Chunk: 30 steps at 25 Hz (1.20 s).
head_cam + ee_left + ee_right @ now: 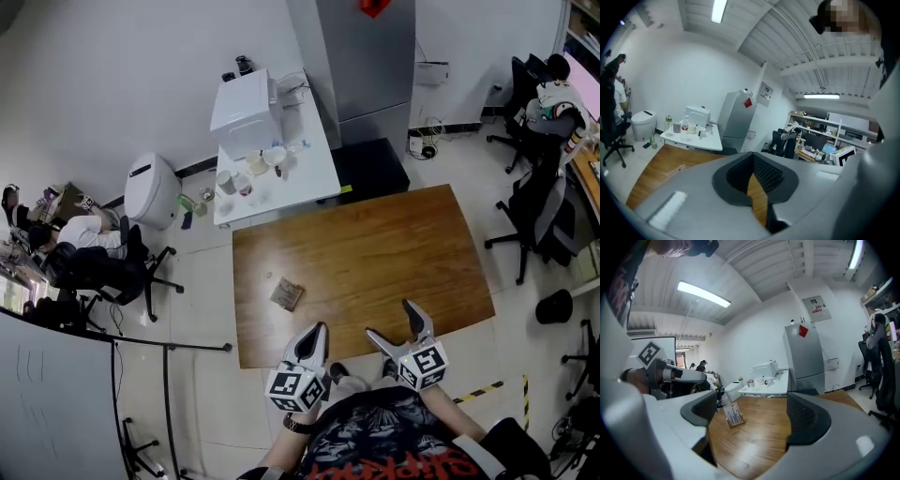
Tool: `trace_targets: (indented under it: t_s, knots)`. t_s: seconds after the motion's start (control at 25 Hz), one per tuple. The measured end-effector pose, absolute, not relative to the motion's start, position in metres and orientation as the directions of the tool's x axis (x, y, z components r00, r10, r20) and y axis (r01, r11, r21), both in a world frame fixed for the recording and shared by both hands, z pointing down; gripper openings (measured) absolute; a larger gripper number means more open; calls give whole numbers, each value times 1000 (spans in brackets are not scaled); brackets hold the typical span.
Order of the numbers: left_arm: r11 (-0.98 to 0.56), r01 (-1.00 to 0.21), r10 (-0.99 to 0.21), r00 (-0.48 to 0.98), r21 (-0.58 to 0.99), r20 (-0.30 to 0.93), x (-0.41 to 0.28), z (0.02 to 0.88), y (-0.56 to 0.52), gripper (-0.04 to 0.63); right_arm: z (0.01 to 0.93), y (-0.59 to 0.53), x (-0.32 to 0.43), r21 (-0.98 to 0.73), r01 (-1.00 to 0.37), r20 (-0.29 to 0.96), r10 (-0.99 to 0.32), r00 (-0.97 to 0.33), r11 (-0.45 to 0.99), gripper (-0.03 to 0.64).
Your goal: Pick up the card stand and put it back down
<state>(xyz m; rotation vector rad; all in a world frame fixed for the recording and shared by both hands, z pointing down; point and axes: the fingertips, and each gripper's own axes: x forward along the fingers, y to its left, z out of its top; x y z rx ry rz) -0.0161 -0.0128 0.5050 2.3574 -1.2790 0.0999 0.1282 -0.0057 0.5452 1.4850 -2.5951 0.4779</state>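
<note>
The card stand [287,293] is seen standing on the counter [394,244], well ahead of the right gripper [392,323], fingers [412,314] spread and empty; the left gripper [312,336] is held closed. The stand could be toppled by an off-centre approach

From where I stand I count one card stand [287,293], one wooden table [375,253], and two grippers, the left gripper [313,338] and the right gripper [394,322]. There is also one white table [314,178], one grey fridge [366,66] and one white bin [150,190].
</note>
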Motion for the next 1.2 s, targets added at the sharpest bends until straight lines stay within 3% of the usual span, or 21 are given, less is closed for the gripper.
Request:
trace_targets:
  t_s: [0.32,0.36,0.44,0.88,1.2]
  knots:
    - [-467,-809,-790,563,356,242,21,496,-1,-2,547,-1,173,-219,-857,238,-827,-510,466,430]
    - [-477,-805,-788,570,351,235,24,493,-1,-2,544,-2,174,-198,-862,233,-831,-504,467,400]
    - [-491,-806,-782,575,330,241,27,493,2,-2,539,-2,174,-175,-866,219,-839,-498,469,186]
    - [-533,-782,-734,617,324,283,36,513,6,-2,518,4,149,-202,-835,187,-816,-547,513,89]
    - [-661,-589,-626,775,465,92,55,497,24,5,510,8,121,-260,-777,159,-768,-621,574,53]
